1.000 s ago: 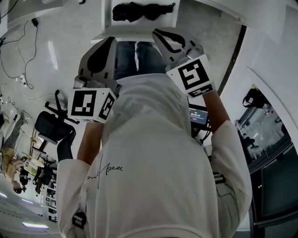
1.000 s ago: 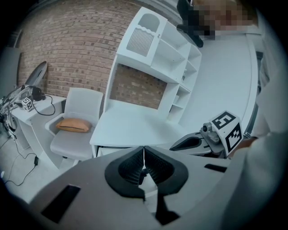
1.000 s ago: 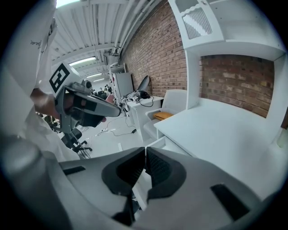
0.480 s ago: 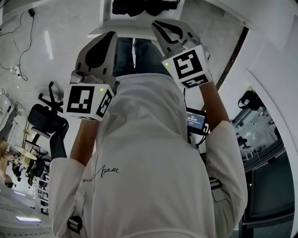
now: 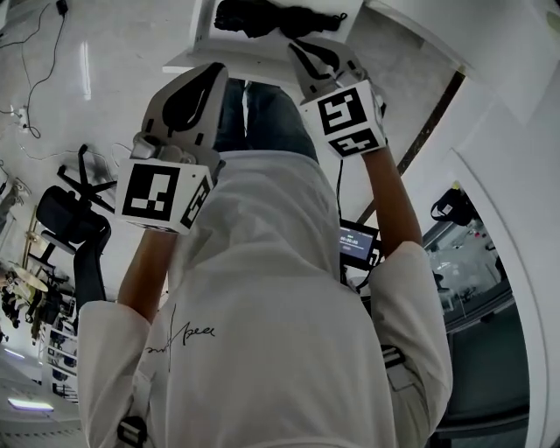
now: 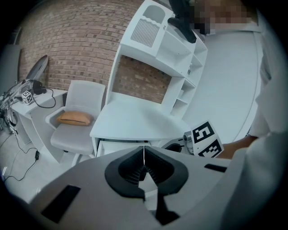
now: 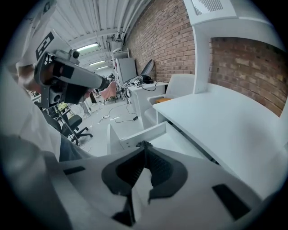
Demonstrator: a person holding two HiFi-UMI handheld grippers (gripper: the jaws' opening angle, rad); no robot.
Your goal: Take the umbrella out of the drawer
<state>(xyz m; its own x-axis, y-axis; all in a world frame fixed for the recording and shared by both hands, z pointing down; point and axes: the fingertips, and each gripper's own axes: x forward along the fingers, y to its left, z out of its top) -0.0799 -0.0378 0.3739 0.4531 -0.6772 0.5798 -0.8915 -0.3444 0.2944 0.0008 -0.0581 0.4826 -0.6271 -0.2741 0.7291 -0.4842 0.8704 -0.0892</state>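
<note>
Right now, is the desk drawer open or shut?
Open. The drawer is pulled out from the white desk, and the black umbrella lies uncovered inside it.

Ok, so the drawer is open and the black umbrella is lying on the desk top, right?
No. The drawer is open, but the black umbrella is lying inside it, not on the desk top. The head view shows it.

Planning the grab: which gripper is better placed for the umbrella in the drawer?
Right, likely. Right gripper sits at the drawer rim near the umbrella; left gripper is farther back. Both shut.
</note>
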